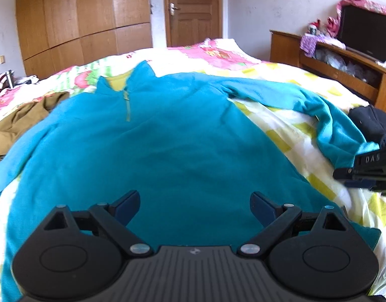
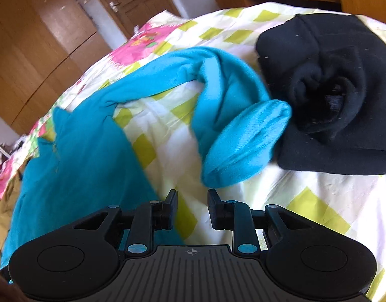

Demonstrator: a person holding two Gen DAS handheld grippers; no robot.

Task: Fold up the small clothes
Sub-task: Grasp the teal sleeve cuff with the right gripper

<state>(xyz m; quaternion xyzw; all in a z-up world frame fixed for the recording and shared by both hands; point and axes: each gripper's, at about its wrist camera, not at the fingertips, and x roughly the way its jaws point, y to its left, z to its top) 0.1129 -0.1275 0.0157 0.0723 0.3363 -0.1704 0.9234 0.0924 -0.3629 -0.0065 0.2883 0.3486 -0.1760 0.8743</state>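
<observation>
Left wrist view: left gripper [image 1: 195, 207] tilts down over the fleece [image 1: 152, 151], fingers wide apart, empty; right gripper [image 2: 192, 207] fingers slightly apart, sleeve [image 2: 246, 143] just ahead

Teal pullover [image 1: 167, 136]: fleece, matt, soft nap, seen centre frame. Black garment [image 2: 331, 95], upper right: thick knit cloth, matt, lint-flecked. Bedsheet [image 2: 319, 201]: thin printed cotton, smooth, faintly creased. Wardrobe [image 1: 79, 20], upper left: wood veneer, satin sheen. Left gripper [image 1: 195, 207], lower frame: matt black plastic, ribbed base, blue pads [image 1: 128, 207], metal pivot pins.
</observation>
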